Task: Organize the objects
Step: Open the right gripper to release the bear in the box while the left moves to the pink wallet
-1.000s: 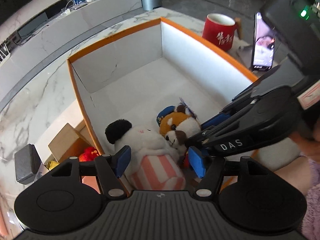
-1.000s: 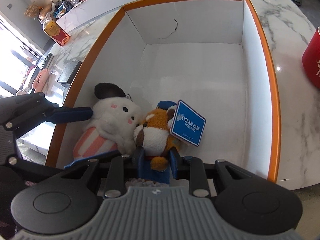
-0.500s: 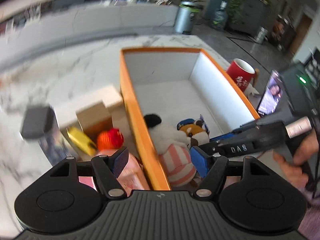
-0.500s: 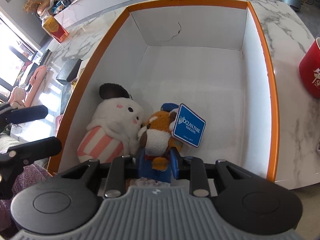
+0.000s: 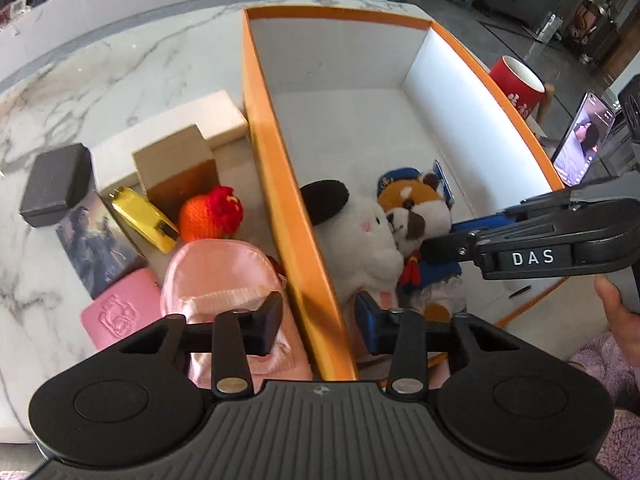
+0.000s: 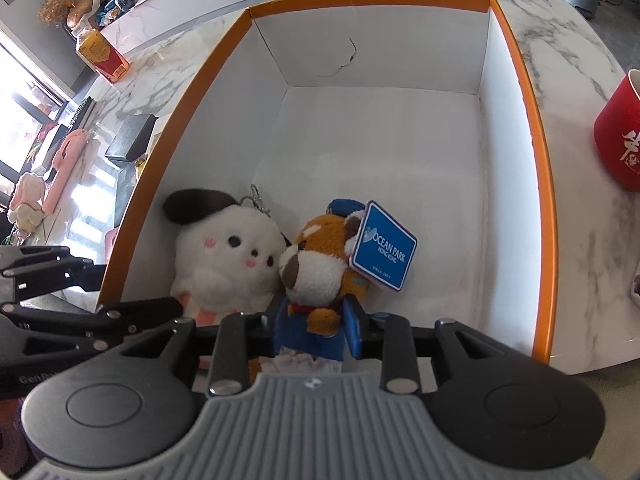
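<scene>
An orange-rimmed white box point(image 5: 280, 184) point(image 6: 542, 208) holds a white plush dog point(image 5: 356, 236) point(image 6: 228, 256) and a brown plush point(image 5: 416, 212) point(image 6: 320, 256) with a blue tag point(image 6: 384, 256). My right gripper point(image 6: 314, 324) is shut on the brown plush's blue body inside the box; it also shows in the left wrist view point(image 5: 440, 240). My left gripper point(image 5: 318, 320) is open and empty, straddling the box's left wall above a pink pouch point(image 5: 224, 276).
Left of the box lie an orange-red knitted toy point(image 5: 210, 212), a yellow item point(image 5: 144, 218), a cardboard box point(image 5: 176, 168), a black box point(image 5: 54, 184), a picture card point(image 5: 96, 240) and a pink case point(image 5: 120, 312). A red mug point(image 5: 516, 88) point(image 6: 620, 136) and a phone point(image 5: 580, 140) stand right.
My left gripper has swung left out of the box, over its left wall and the items outside. My right gripper still grips the brown plush, barely moved.
</scene>
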Tool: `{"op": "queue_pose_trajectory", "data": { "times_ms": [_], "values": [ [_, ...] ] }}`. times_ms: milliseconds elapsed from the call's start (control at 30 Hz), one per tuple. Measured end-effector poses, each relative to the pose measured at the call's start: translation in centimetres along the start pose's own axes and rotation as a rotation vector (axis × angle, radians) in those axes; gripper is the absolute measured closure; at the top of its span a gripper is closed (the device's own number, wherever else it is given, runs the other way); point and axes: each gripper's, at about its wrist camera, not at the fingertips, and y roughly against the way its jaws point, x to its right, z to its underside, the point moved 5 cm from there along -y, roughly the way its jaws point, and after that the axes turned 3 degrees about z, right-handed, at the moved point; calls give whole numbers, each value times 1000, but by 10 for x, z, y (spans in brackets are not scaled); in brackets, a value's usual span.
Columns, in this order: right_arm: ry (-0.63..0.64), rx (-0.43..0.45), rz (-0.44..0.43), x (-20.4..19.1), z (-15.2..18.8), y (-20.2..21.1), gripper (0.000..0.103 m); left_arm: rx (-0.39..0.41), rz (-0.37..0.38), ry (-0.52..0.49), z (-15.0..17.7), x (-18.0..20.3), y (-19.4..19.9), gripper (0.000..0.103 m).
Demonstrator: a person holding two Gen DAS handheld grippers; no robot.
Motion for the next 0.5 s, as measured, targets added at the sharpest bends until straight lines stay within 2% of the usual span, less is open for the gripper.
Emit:
{"op": "queue_pose_trajectory", "data": {
  "times_ms": [33, 100, 200, 500],
  "values": [
    [5, -4, -1, 0, 1, -1, 71, -7, 12, 2, 1, 1, -1, 68],
    [33, -25, -5, -4, 3, -3, 80, -7, 5, -8, 2, 2, -1, 70],
    [88, -51, 3, -9, 7, -1, 83, -6, -3, -7, 3, 4, 0, 71],
    [162, -73, 27, -11, 5, -13, 84, 5, -20, 28, 2, 6, 0, 71]
  ]
}}
